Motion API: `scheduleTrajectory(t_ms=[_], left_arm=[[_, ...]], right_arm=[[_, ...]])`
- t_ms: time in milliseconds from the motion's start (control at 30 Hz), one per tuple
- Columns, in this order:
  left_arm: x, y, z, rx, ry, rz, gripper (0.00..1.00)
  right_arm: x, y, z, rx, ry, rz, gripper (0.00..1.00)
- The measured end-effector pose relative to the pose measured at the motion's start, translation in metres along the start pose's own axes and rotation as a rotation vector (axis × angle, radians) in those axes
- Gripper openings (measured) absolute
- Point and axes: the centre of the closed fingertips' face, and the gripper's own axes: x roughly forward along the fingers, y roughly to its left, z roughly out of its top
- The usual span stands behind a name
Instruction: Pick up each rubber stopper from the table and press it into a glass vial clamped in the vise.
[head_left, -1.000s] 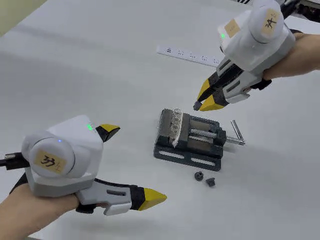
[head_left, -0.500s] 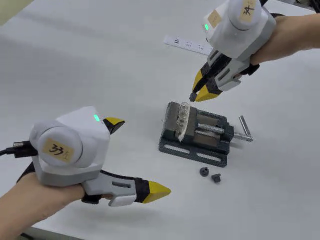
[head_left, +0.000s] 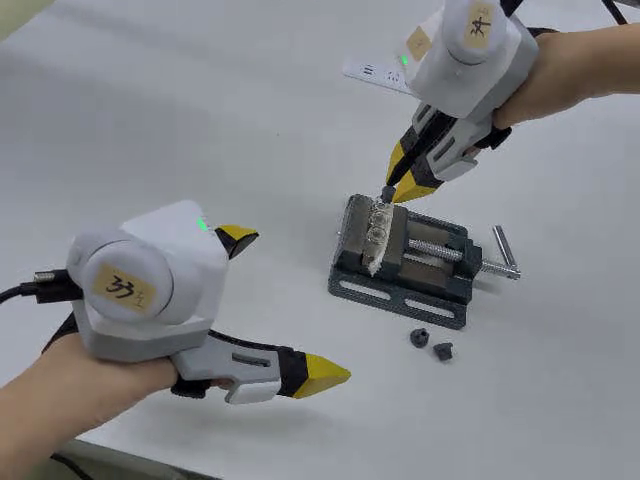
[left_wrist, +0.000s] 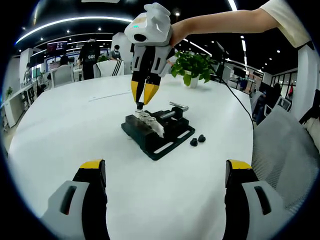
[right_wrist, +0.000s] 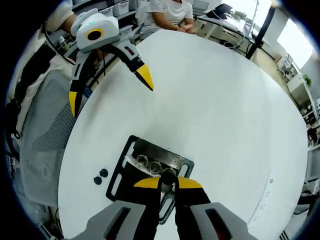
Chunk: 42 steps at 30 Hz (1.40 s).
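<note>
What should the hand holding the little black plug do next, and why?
Probably ease it straight down and press. The right gripper is shut on a stopper and sits right over the row of vials clamped in the vise, so it looks lined up with the end one.

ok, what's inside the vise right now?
A row of glass vials is clamped in the vise; two open mouths show. The right tongs, shut on a dark stopper, cover the spot beside them, so what's below is hidden.
</note>
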Motion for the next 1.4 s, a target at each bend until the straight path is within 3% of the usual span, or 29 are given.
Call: scheduleTrajectory(t_ms=[600, 900, 1000, 1133, 1400], left_arm=[[0.0001, -0.0013, -0.0071, -0.026, 0.005, 0.001, 0.99], [0.0017, -0.0017, -0.0067, -0.025, 0.002, -0.005, 0.99], [0.0025, -0.0021, -0.0066, -0.023, 0.003, -0.007, 0.99], [0.0029, -0.0021, -0.0066, -0.025, 0.000, -0.007, 0.99], [0.0044, -0.0028, -0.0083, -0.029, 0.003, -0.012, 0.98]], right_arm=[[0.0055, 0.0012, -0.0018, 0.012, 0.048, 0.024, 0.05], [0.0058, 0.0025, -0.0014, 0.146, 0.081, 0.020, 0.05], [0.0058, 0.0031, -0.0010, 0.155, 0.086, 0.020, 0.05], [0.0056, 0.0054, 0.0010, 0.240, 0.099, 0.009, 0.05], [0.0059, 0.0028, -0.0001, 0.291, 0.137, -0.005, 0.05]])
